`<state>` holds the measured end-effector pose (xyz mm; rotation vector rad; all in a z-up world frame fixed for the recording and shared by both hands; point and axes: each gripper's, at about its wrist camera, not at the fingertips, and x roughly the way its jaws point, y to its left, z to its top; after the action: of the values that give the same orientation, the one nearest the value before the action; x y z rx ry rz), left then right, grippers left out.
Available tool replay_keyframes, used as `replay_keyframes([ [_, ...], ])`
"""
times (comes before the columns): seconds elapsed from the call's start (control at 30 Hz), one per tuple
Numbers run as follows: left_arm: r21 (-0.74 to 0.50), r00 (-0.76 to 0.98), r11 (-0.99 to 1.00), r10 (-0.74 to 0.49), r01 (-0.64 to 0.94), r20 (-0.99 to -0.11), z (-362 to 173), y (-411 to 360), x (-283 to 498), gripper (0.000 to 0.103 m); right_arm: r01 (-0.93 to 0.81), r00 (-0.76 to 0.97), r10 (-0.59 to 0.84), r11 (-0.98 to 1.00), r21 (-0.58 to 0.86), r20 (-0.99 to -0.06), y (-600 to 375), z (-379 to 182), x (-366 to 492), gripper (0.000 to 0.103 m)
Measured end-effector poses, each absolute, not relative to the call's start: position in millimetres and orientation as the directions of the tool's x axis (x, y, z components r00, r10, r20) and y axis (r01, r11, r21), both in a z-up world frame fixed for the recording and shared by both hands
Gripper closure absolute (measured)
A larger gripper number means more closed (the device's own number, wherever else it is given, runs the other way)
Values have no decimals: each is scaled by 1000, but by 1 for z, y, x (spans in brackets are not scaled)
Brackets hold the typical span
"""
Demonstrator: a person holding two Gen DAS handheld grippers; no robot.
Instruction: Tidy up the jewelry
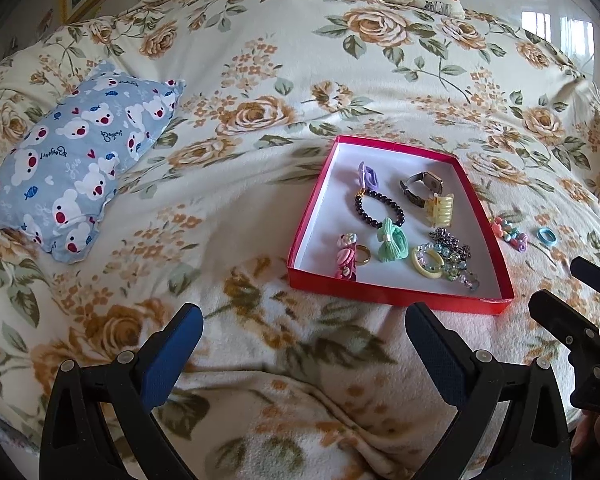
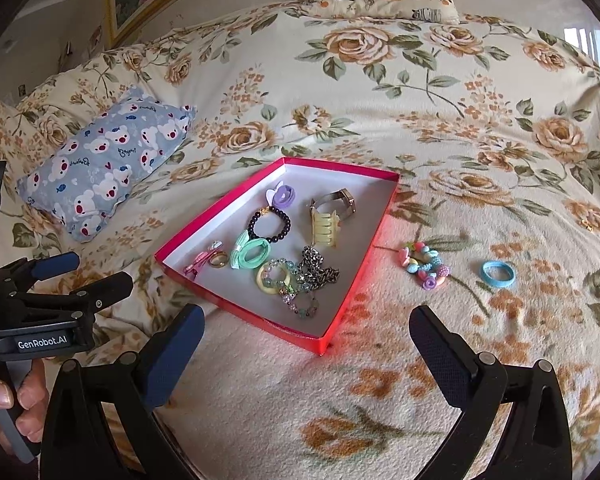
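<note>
Both grippers gape, empty. I target the blue hair tie (image 2: 497,274) on the bedspread (image 2: 460,128): light, soft; pinch 1 side.

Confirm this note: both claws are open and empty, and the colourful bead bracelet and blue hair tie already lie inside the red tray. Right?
Not quite. The right wrist view shows the colourful bead bracelet and blue hair tie on the blanket, outside the red tray. Both claws, left and right, are open and empty.

Soft daylight from a window (image 1: 556,28) at right; fisheye edges bend and darken.
</note>
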<state>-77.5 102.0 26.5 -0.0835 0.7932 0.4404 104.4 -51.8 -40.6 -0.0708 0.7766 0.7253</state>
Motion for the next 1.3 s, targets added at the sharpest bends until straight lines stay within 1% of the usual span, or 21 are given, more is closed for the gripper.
replay_keyframes([
  [0.3, 99, 629, 906, 362, -413, -688, 29, 100, -81, 1, -619, 493, 572, 760, 197, -655, -52, -39, 104, 0],
  [1.3, 102, 636, 909, 359, -403, -683, 30, 100, -82, 1, -627, 481, 578, 752, 202, -659, -47, -39, 102, 0],
])
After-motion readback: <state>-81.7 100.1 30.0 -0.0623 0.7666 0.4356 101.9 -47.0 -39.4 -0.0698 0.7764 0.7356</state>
